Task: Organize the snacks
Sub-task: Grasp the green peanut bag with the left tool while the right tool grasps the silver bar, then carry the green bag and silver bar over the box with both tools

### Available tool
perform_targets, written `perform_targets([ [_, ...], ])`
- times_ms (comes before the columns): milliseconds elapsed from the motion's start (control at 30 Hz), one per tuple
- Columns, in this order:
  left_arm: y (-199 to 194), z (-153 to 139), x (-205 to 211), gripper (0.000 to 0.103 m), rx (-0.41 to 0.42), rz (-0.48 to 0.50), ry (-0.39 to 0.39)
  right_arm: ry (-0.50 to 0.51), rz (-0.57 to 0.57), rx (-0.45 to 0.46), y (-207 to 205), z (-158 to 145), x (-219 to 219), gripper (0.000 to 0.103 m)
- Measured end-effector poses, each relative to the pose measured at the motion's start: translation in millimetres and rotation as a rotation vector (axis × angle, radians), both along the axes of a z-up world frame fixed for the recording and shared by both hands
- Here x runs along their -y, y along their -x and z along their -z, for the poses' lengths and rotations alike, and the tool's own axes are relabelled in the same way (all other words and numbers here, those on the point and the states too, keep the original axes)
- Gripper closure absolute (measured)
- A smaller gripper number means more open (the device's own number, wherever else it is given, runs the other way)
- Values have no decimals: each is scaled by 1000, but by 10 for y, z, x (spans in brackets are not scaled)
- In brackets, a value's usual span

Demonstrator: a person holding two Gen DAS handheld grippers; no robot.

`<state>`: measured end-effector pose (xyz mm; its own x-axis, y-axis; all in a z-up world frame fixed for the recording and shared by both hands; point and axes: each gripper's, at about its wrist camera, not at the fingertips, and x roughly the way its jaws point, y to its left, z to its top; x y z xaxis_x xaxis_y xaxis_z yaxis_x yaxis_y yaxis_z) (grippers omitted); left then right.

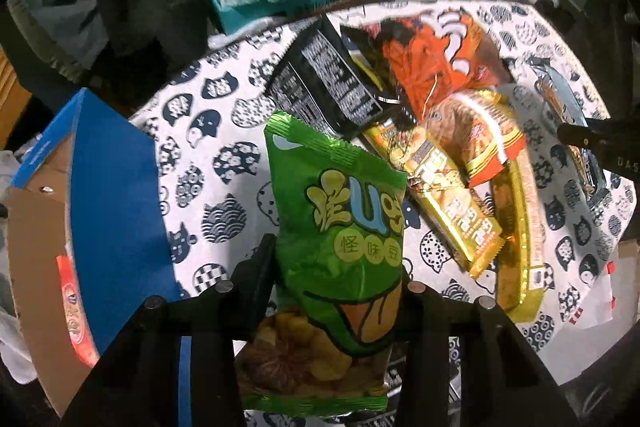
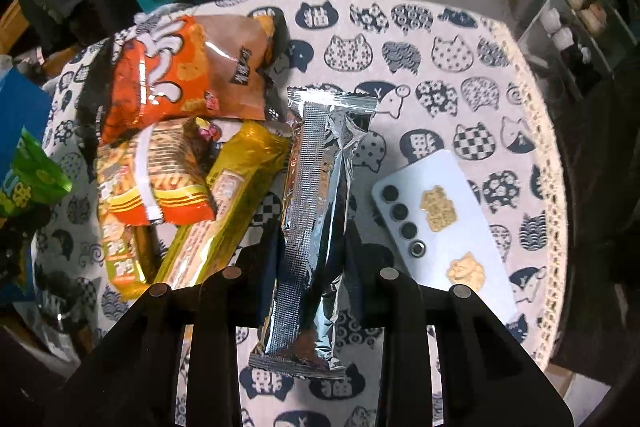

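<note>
Left wrist: left claw grips green snack bag; right claw pinches silver packet.

Left gripper and right gripper are matte black, ribbed; round grey studs top each rib.

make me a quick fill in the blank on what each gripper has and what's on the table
1. The left gripper is shut on a ____ snack bag.
2. The right gripper is shut on a long ____ foil packet.
3. The white phone lies on a tablecloth printed with ____ heads.
4. Beside the table stands a cardboard box whose outside is ____.

Missing words: green; silver; cat; blue
</note>
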<state>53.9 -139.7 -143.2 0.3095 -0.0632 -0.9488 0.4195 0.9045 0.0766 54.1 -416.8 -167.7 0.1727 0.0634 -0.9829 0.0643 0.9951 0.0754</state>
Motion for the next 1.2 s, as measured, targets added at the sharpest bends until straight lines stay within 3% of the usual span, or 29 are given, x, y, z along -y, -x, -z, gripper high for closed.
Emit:
perform_targets([
  [533, 151, -572, -283, 60, 118, -23, 77, -55, -49, 115, 62, -774, -389, 74],
  [900, 126, -695, -527, 60, 140, -79, 98, -88, -90, 144, -64, -889, -666, 74],
  [1200, 114, -790, -970, 60, 157, -173, 131, -130, -155, 177, -235, -1061, -1097, 74],
])
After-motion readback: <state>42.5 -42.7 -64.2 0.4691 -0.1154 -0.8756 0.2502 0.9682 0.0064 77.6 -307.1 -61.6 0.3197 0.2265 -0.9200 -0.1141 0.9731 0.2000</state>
